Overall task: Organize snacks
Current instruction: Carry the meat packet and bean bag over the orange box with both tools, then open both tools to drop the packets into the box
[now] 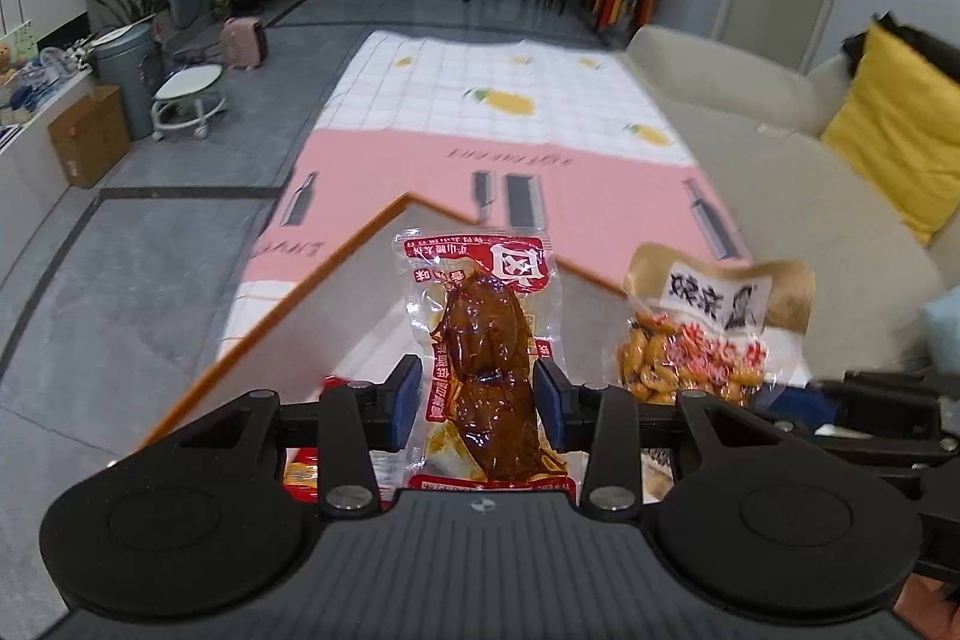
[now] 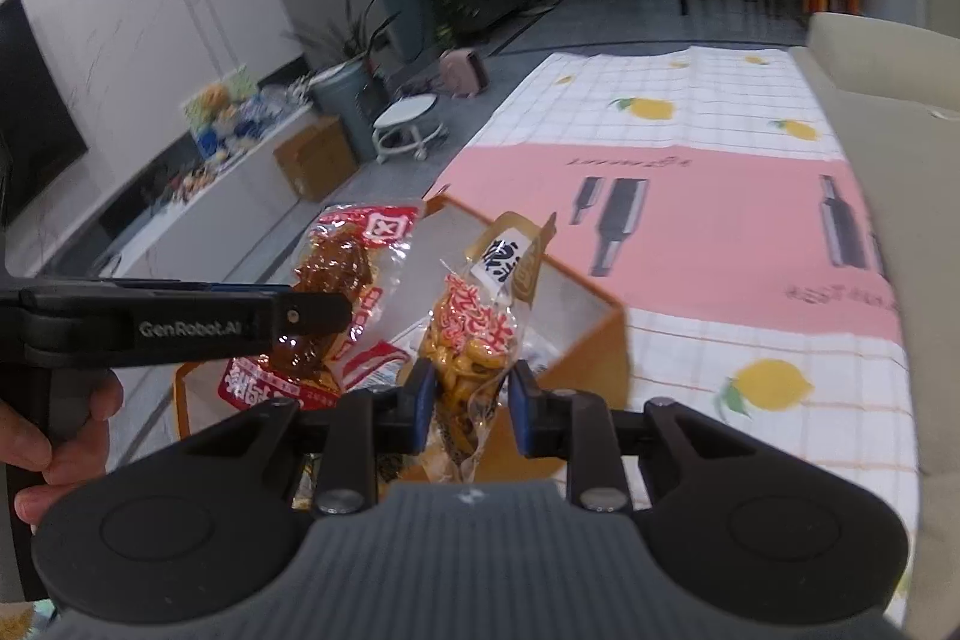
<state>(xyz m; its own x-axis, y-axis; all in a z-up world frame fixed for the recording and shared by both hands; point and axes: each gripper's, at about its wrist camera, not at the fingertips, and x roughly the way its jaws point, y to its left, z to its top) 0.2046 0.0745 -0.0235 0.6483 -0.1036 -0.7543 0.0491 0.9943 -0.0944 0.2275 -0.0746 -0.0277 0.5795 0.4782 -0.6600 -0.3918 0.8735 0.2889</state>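
Snack packets (image 1: pixel 480 358) above box rim (image 1: pixel 288 298)

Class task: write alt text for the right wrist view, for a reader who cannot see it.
The right gripper pinches a clear packet of yellow peanuts above an orange-edged box. Beside it, the left gripper holds a red-labelled packet of brown meat. Beyond lies a pink and lemon-print mat.
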